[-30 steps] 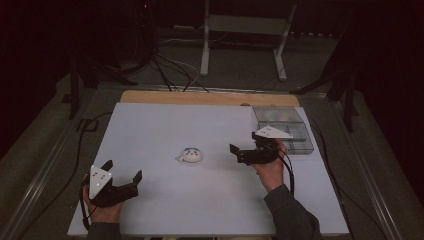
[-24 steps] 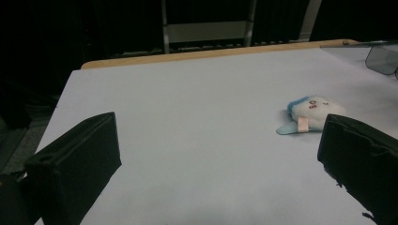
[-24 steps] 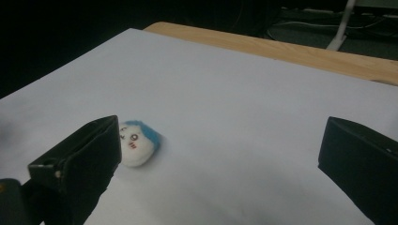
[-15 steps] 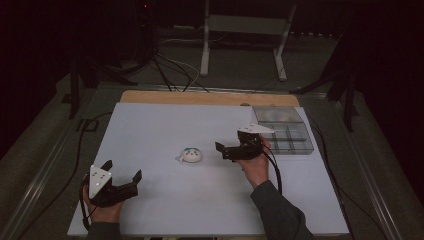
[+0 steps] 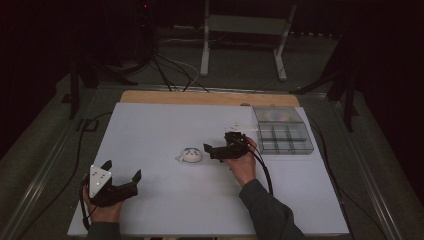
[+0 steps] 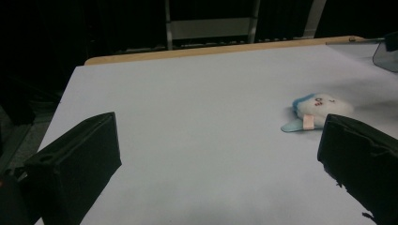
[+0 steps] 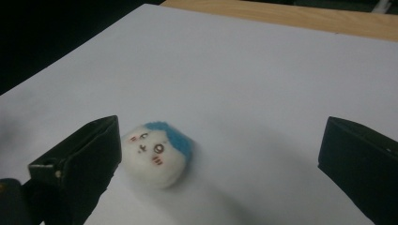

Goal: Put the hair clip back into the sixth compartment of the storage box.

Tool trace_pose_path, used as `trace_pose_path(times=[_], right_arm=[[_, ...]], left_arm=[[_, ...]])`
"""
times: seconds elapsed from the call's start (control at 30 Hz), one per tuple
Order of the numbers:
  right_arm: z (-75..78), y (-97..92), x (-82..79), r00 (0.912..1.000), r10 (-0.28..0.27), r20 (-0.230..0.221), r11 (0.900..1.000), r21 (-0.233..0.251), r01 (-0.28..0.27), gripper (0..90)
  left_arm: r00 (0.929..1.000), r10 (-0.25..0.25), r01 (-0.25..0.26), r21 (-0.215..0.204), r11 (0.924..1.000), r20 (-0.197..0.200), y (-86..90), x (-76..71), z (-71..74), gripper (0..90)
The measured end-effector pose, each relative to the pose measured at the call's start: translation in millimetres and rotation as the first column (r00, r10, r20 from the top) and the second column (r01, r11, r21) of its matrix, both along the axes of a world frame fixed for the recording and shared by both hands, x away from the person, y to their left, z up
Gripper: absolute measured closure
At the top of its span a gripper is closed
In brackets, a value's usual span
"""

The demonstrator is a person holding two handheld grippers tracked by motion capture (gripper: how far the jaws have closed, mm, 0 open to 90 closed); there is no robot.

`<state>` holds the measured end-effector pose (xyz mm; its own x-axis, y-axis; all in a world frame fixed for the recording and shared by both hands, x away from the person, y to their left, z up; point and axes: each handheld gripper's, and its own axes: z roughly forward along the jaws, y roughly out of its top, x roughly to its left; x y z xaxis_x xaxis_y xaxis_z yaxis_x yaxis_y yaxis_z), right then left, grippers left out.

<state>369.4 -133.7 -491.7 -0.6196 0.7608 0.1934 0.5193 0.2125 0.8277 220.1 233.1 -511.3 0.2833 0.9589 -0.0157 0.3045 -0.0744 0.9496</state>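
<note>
Small white plush toy with a blue tuft (image 5: 191, 155) lying flat near the middle of the white table mat (image 5: 150, 125), little face tipped up in the right gripper view. Right gripper (image 5: 207, 148) low and just right of the plush, not touching yet, jaws spread wide apart and pointed left at it, probably lined up that way to close around the soft body from the side. Left gripper (image 5: 121, 170) parked at the near left corner, well apart from the toy, jaws wide apart too and holding nothing, looks like just waiting out of the way. Clear compartment box (image 5: 283, 131) at the far right, behind the right hand, likely the drop-off spot, contents too blurry to tell. Plush squishy, so an off-centre pinch might just roll it.
</note>
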Motion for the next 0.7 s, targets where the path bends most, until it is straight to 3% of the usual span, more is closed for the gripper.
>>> trace_pose_path(times=[0.23, 0.7], right_arm=[[-10.1, 17.6, 4.4, 0.9995, 0.026, -0.019, 0.9996, -0.012, -0.026, 0.0], [-26.5, 34.2, 9.0, 0.996, 0.062, -0.064, 0.998, -0.01, -0.063, 3.0]], left_arm=[[1.0, 0.003, -0.003, 0.0, 1.0, -0.001, 0.4, 0.0, -0.1, 0.7], [1.0, 0.005, -0.005, 0.004, 1.0, -0.001, 0.5, 0.4, -0.4, 0.7]])
